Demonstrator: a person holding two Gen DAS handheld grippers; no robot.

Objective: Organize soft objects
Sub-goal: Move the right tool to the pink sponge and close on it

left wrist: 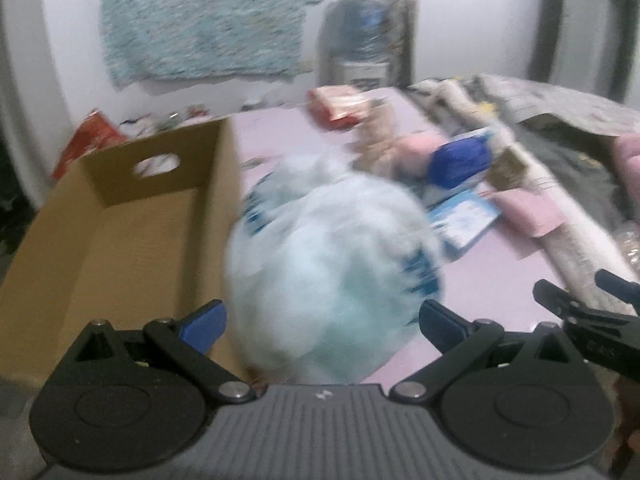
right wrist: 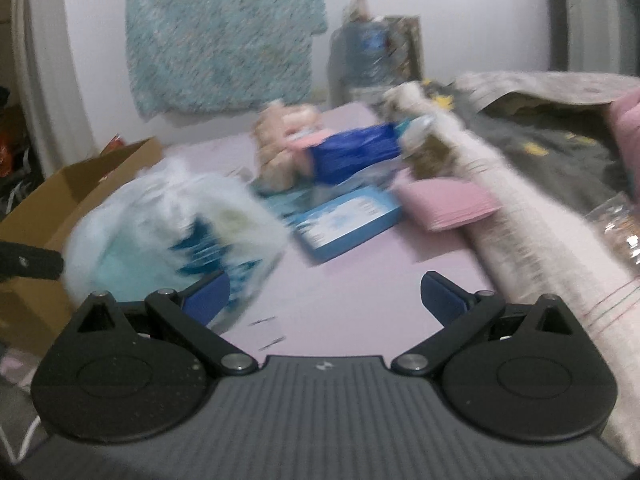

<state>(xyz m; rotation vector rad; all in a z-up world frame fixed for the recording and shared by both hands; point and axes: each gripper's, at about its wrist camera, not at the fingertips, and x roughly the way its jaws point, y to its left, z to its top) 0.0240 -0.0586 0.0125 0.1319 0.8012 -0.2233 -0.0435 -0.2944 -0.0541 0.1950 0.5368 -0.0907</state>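
Note:
A soft white and pale-blue plastic-wrapped pack (left wrist: 332, 256) fills the gap between the fingers of my left gripper (left wrist: 322, 320), which stands open beside the open cardboard box (left wrist: 120, 240); motion blur hides whether the pads touch the pack. My right gripper (right wrist: 324, 292) is open over the bare pink tabletop (right wrist: 360, 280) with nothing between its fingers. From the right wrist view the pack (right wrist: 172, 232) lies at the left, next to the box (right wrist: 80, 184). More soft things sit further back: a beige plush toy (right wrist: 280, 148), a blue bag (right wrist: 352, 152) and a folded pink cloth stack (right wrist: 448, 200).
A flat blue and white carton (right wrist: 344, 220) lies mid-table. A rolled cream blanket (right wrist: 540, 220) runs along the right side, with grey bedding (right wrist: 560, 152) behind it. A red packet (left wrist: 340, 104) is at the table's far end. A fuzzy teal mat (left wrist: 208, 20) hangs on the wall.

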